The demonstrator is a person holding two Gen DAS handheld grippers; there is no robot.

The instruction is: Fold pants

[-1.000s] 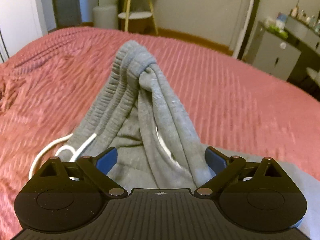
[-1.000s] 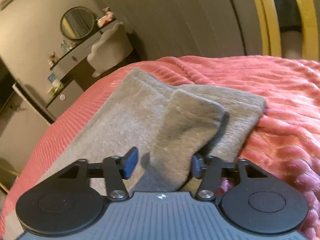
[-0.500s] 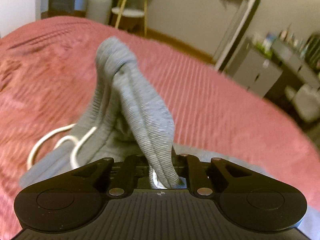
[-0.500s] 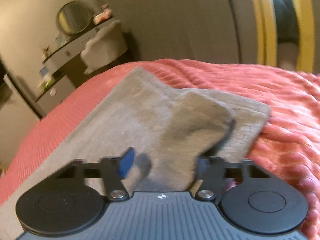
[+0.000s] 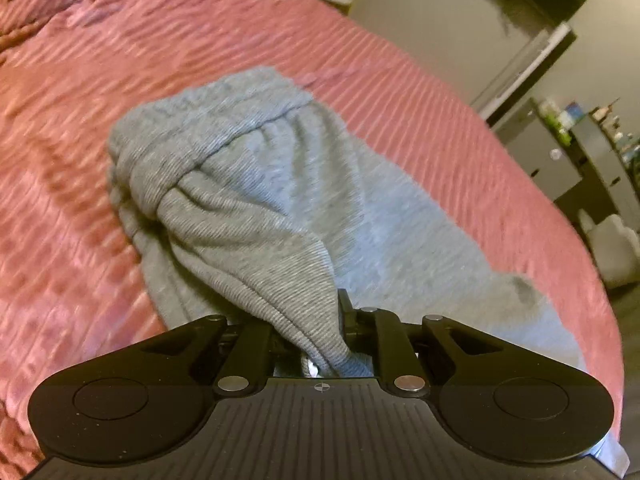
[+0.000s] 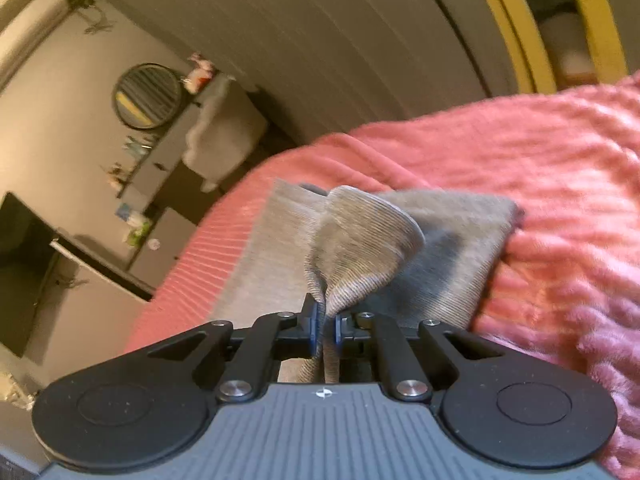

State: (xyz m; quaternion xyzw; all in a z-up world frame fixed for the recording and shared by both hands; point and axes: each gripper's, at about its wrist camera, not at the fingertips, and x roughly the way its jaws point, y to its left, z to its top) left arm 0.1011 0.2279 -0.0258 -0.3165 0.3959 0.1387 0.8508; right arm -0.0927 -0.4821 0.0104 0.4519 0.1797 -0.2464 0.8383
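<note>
Grey sweatpants [image 5: 280,184] lie on a pink ribbed bedspread [image 5: 80,200]. In the left wrist view my left gripper [image 5: 310,332] is shut on the gathered waistband end, which is lifted and bunched toward the camera; its pads are hidden by cloth. In the right wrist view my right gripper [image 6: 325,326] is shut on a pinched fold of the grey leg cuff [image 6: 360,248], lifted off the leg [image 6: 452,240] lying flat beneath it. The pants' white drawstring is mostly hidden.
The bedspread [image 6: 560,184] spreads wide around the pants. Off the bed stand a grey cabinet [image 5: 536,156], a dresser with a round mirror [image 6: 146,96], a white chair [image 6: 224,132] and a dark screen [image 6: 24,264].
Both grippers went from open around the cloth to shut on it. The left one lifted the waistband and swung it over; the right one raised the cuff fold.
</note>
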